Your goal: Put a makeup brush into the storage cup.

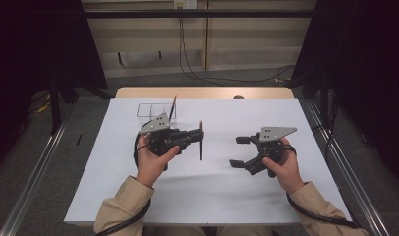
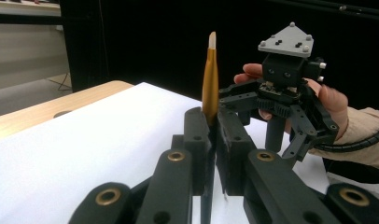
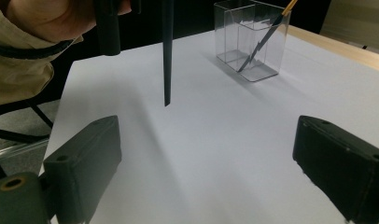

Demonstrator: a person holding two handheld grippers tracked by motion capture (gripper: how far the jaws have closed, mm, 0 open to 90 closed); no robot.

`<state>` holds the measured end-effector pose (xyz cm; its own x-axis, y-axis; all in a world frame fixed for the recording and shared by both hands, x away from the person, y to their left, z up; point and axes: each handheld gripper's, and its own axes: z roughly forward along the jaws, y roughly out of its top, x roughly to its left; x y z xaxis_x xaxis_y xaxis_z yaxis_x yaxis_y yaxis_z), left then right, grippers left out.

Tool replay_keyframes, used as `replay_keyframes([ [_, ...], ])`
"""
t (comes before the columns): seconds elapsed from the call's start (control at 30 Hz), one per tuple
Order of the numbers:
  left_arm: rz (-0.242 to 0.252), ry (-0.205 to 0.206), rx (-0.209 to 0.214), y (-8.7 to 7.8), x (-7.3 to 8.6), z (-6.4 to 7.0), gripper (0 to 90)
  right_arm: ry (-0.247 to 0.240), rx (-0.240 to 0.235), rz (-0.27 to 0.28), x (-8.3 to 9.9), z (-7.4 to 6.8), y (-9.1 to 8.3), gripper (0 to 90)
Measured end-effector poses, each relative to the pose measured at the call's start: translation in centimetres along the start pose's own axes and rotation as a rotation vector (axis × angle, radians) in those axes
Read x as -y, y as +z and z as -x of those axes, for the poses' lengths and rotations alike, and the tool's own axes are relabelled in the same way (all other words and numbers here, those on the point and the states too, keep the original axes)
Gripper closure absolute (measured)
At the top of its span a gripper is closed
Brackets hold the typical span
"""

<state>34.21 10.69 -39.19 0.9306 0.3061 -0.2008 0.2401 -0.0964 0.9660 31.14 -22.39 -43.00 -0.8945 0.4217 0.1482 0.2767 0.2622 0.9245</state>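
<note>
1. The left gripper (image 1: 196, 134) is clamping a slim paintbrush with a dark tapered handle and a gold ferrule (image 1: 201, 141), its jaws pinched tight on the brush near the gold section, as the left gripper view (image 2: 210, 88) is showing.
2. The brush is hanging upright above the white table cover (image 1: 217, 191), pale tip up and pointed dark end down, clear of the surface in the right gripper view (image 3: 167, 51).
3. The right gripper (image 1: 239, 151) is waiting with its jaws spread wide, holding nothing, just beside the brush.
4. A clear plastic box (image 1: 153, 110) is standing further back with a second brush (image 1: 173, 107) leaning inside.
5. Judging by its build, the brush is looking light, stiff and smooth, so it could be pivoting in a narrow pinch; gripping mid-handle, below the ferrule and away from the soft tip, seems safest.
</note>
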Motion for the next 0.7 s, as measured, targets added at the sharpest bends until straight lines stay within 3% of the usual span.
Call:
replay_keyframes([
  [0.4,0.011,0.006,0.002,-0.3,-0.1,-0.1,83.8,-0.011,0.040,-0.014,0.5,-0.2,-1.1,5.4],
  [0.7,0.022,0.016,-0.008,-0.6,-0.3,0.0,83.8,0.002,0.056,0.030,0.8,-0.4,-2.3,5.4],
])
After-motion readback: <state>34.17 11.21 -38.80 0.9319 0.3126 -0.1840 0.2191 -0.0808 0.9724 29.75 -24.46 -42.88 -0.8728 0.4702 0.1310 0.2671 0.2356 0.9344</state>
